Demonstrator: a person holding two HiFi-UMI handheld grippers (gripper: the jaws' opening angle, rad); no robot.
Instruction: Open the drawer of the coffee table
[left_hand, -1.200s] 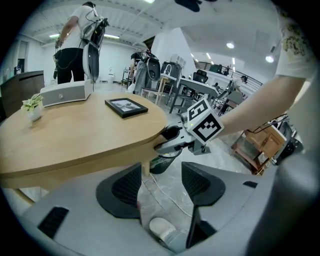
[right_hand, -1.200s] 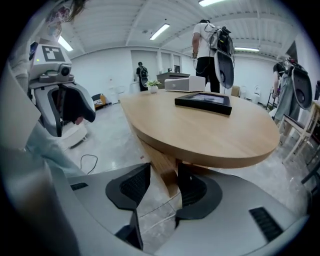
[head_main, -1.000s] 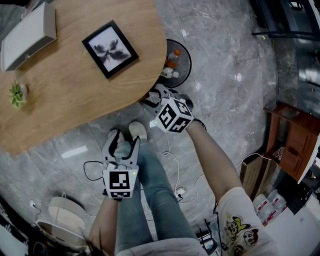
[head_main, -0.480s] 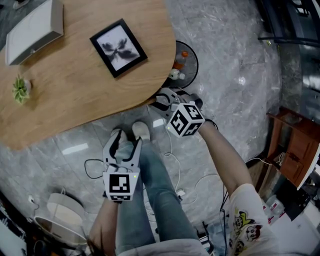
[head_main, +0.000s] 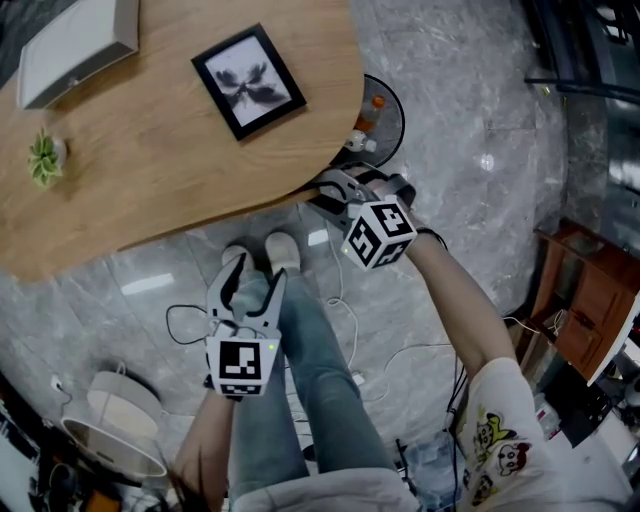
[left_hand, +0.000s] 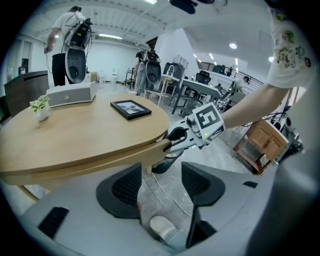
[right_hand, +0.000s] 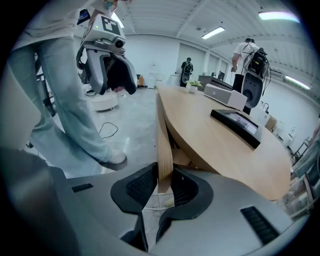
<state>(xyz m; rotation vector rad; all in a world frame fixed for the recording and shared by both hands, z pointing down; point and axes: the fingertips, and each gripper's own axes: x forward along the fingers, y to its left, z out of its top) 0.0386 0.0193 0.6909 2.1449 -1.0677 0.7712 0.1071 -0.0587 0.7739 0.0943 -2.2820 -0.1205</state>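
The oval wooden coffee table (head_main: 150, 150) fills the upper left of the head view. My right gripper (head_main: 330, 190) reaches under its near edge. In the right gripper view the thin wooden drawer front (right_hand: 164, 145) stands on edge between the pads of that gripper (right_hand: 165, 187); its jaws have just been closing and now press on the board. The left gripper view shows the same grip (left_hand: 167, 145) at the end of the drawer front (left_hand: 100, 162). My left gripper (head_main: 252, 270) hangs open over the floor, above a shoe, with nothing between its fingers (left_hand: 120, 187).
On the table lie a black picture frame (head_main: 248, 80), a white box (head_main: 75, 45) and a small plant (head_main: 45, 160). A wire basket with bottles (head_main: 375, 115) stands beyond the table's end. Cables (head_main: 340, 310) trail on the marble floor; a wooden cabinet (head_main: 585, 300) is at right.
The right gripper has rolled at the table's edge and its jaws have narrowed onto the drawer front. The left gripper has stayed where it was.
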